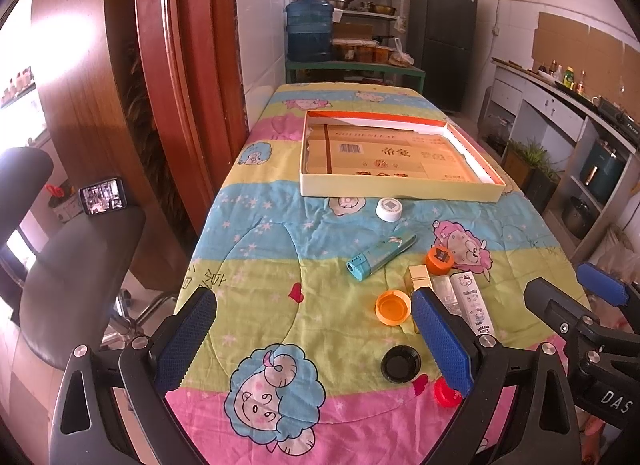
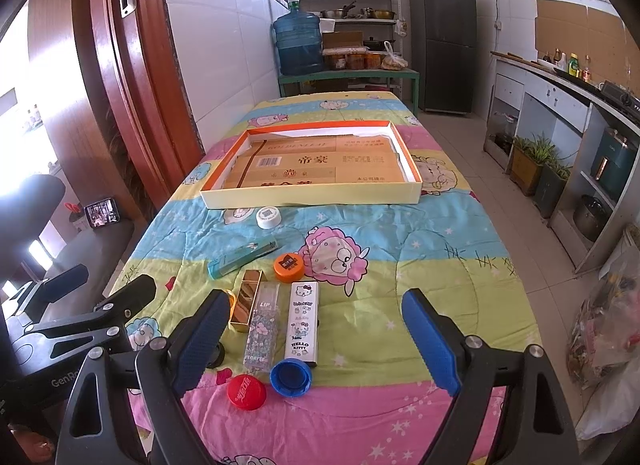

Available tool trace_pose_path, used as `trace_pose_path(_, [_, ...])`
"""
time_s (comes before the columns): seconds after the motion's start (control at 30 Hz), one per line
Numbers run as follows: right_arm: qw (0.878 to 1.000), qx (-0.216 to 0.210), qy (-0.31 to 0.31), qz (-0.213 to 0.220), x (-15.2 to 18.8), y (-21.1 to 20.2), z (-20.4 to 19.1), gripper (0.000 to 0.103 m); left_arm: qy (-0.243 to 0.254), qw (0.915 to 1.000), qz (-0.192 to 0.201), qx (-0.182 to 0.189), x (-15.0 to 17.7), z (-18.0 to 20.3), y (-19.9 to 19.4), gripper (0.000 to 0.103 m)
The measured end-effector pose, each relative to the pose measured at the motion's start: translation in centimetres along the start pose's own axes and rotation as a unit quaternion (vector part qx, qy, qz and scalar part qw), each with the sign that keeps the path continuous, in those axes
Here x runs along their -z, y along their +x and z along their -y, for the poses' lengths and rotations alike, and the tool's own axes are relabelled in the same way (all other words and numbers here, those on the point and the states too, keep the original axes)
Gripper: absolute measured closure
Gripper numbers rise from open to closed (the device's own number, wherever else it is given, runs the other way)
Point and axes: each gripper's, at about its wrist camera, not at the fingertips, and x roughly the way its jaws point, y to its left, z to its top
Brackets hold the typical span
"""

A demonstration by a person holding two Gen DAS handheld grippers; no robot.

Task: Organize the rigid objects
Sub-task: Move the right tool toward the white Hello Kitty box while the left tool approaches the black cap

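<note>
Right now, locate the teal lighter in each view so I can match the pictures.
Left wrist: lighter right of centre, between the white cap and orange caps.
Right wrist: lighter left of centre, below the white cap.
Shared landmark: the open box behind.

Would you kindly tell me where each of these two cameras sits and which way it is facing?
Left wrist: on the left hand-held gripper, looking down the quilt-covered table toward the shallow box; its open blue fingers show, the other gripper at right.
Right wrist: on the right hand-held gripper, further right, facing the same way; its open fingers show, the left gripper at lower left.
Shared: box, teal lighter, orange cap, Hello Kitty case.
</note>
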Motion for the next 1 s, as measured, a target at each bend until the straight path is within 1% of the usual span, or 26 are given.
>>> trace_pose_path(0.27, [1.0, 0.001, 0.003, -0.001, 0.2, 0.1, 0.1, 0.015, -0.003, 1.0, -0.002, -0.001, 0.4, -0.3, 0.4, 0.005])
trace_pose_path(0.47, [1.0, 0.002, 0.006, -0.006, 0.5, 0.4, 0.4, 0.015, -0.003, 0.9999, -0.011, 0.003, 0.9, -0.3, 0.9, 0.005])
trace_pose_path(0.63, [1.0, 0.005, 0.012, -0.014, 0.9, 0.8, 0.7, 0.015, 0.007, 0.9994, -0.029, 0.015, 1.8, 0.2, 1.8, 0.005])
trace_pose_path(0.87, [0.999, 0.009, 0.021, -0.023, 1.4, 1.3, 1.4, 0.015, 0.036, 0.9971, -0.057, 0.034, 3.7, 1.7, 3.2, 0.005])
trace_pose_path(1.0, [0.999, 0.009, 0.026, -0.031, 1.7, 1.6, 1.8, 0.015, 0.04, 0.9958, -0.07, 0.043, 4.3, 2.2, 4.0, 0.005])
